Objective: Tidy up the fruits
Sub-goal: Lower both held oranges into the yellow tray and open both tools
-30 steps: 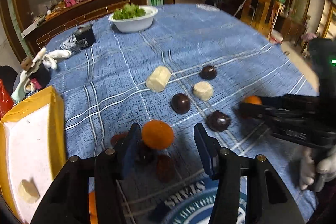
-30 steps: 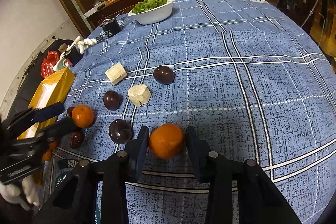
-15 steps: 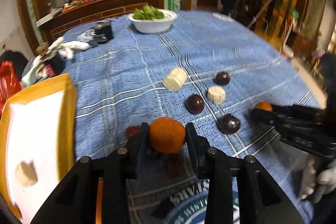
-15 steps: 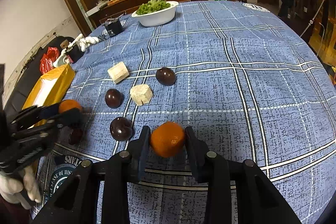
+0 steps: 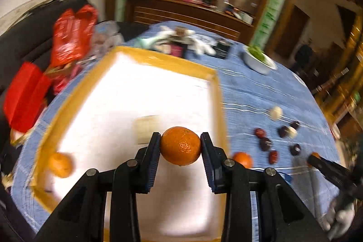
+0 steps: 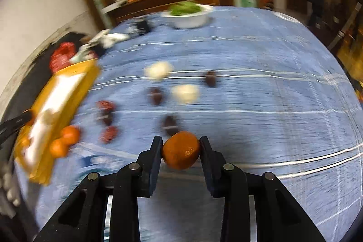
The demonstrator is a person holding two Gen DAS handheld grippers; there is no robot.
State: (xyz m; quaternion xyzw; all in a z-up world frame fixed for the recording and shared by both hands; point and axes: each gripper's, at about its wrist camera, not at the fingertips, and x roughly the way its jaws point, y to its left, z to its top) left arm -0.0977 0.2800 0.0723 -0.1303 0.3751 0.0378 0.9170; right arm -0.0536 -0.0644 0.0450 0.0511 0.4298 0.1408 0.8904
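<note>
My left gripper [image 5: 180, 146] is shut on an orange tangerine [image 5: 180, 145] and holds it above the yellow-rimmed white tray [image 5: 217, 103]. Inside the tray lie another tangerine [image 5: 60, 165] and a pale chunk [image 5: 147, 130]. One more tangerine [image 5: 242, 159] lies on the cloth just right of the tray. My right gripper [image 6: 181, 150] is shut on a second tangerine [image 6: 180, 149], above the blue cloth. Several dark plums [image 6: 170, 124] and pale chunks [image 6: 185, 93] lie on the cloth beyond it. The tray also shows at the left of the right wrist view [image 6: 90, 74], with two tangerines [image 6: 70, 134] beside it.
A white bowl of greens [image 6: 188, 17] stands at the far side of the blue checked tablecloth [image 6: 261, 83]. Small clutter and a black box [image 5: 223, 47] lie behind the tray. Red bags [image 5: 70, 35] sit off the table's left edge. Both views are motion-blurred.
My left gripper closed on the tangerine, lifted it and swung left over the tray. My right gripper, still holding its tangerine, has moved left toward the tray.
</note>
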